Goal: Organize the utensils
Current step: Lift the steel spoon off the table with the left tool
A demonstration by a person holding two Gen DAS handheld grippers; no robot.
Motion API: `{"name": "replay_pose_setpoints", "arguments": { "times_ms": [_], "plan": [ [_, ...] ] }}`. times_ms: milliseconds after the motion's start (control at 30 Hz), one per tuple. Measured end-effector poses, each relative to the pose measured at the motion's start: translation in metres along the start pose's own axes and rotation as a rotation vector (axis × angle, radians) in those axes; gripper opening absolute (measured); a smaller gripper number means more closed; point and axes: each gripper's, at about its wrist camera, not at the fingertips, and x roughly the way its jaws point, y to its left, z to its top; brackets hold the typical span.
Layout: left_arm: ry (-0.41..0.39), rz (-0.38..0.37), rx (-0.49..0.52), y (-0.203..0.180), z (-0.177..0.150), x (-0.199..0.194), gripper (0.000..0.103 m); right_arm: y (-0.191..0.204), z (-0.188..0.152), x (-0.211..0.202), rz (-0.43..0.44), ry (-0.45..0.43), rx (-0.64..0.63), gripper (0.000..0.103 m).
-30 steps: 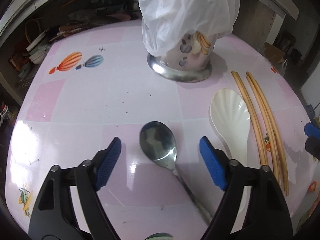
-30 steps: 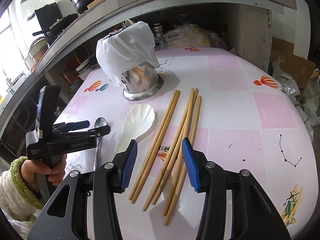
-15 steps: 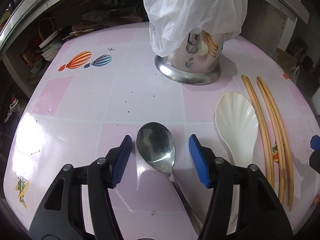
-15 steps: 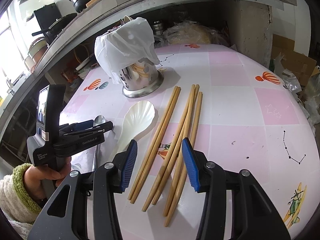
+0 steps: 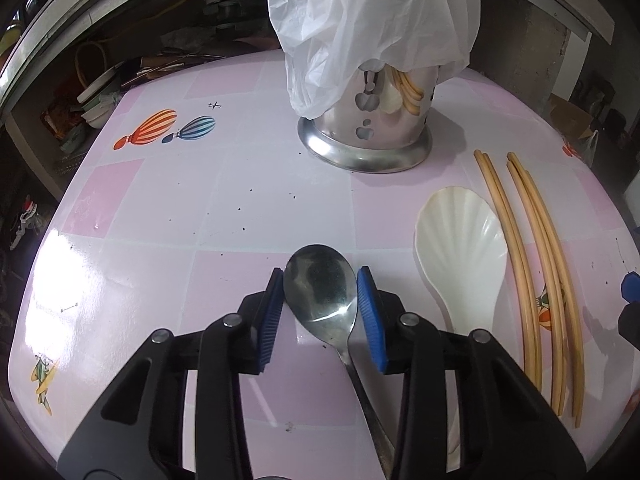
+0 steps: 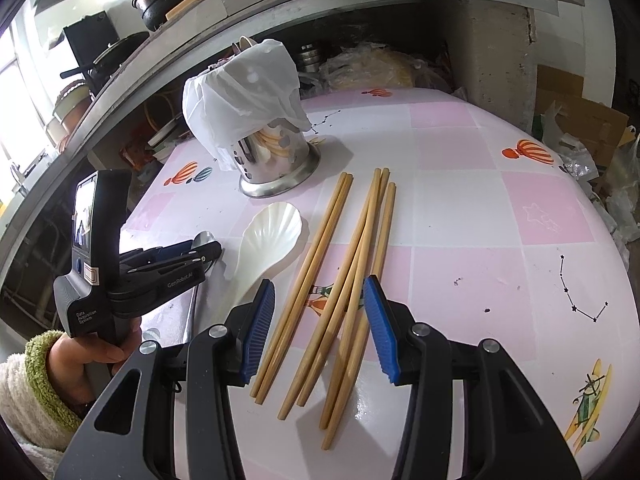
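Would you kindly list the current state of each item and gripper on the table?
Left gripper: jaws just closing, pads at the bowl of the metal spoon.
Right gripper: open, over the chopsticks.
White shell-shaped spoon: lying flat, untouched.
Chopsticks: loose on the table.
Steel utensil holder: upright, top covered by plastic bag.

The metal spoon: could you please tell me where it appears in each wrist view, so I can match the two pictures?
Left wrist view: the metal spoon lies lower centre, its bowl between the blue pads of the left tool, which have just been closing on it.
Right wrist view: far left, only its bowl tip shows above the left tool.
Shared landmark: the white shell-shaped spoon just right of it.
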Motion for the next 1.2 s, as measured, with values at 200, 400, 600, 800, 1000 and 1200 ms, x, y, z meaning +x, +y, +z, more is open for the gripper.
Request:
{"name": "replay_pose_setpoints", "arguments": {
  "times_ms": [200,400,600,800,1000,1200],
  "plan": [
    [0.007,-0.018,-0.010,0.005,0.001,0.000,0.035,-0.001,0.000,-0.002,-0.002,-0.002,0.003,0.046],
    [-0.021,-0.033,-0.024,0.016,0.004,-0.010,0.035,-0.003,0.000,-0.003,0.003,-0.003,0.007,0.046],
    [-0.104,-0.038,-0.026,0.031,0.007,-0.038,0.035,-0.004,0.001,-0.005,0.008,-0.006,0.010,0.046],
    [-0.195,-0.046,-0.027,0.042,0.010,-0.065,0.035,-0.002,0.001,-0.005,0.013,-0.007,0.010,0.046],
    [-0.242,-0.044,-0.035,0.049,0.011,-0.083,0.035,0.002,0.001,-0.006,0.015,-0.008,0.003,0.046],
    [-0.272,-0.058,-0.041,0.056,0.011,-0.093,0.035,0.005,0.001,-0.007,0.017,-0.011,-0.002,0.046]
  ]
}}
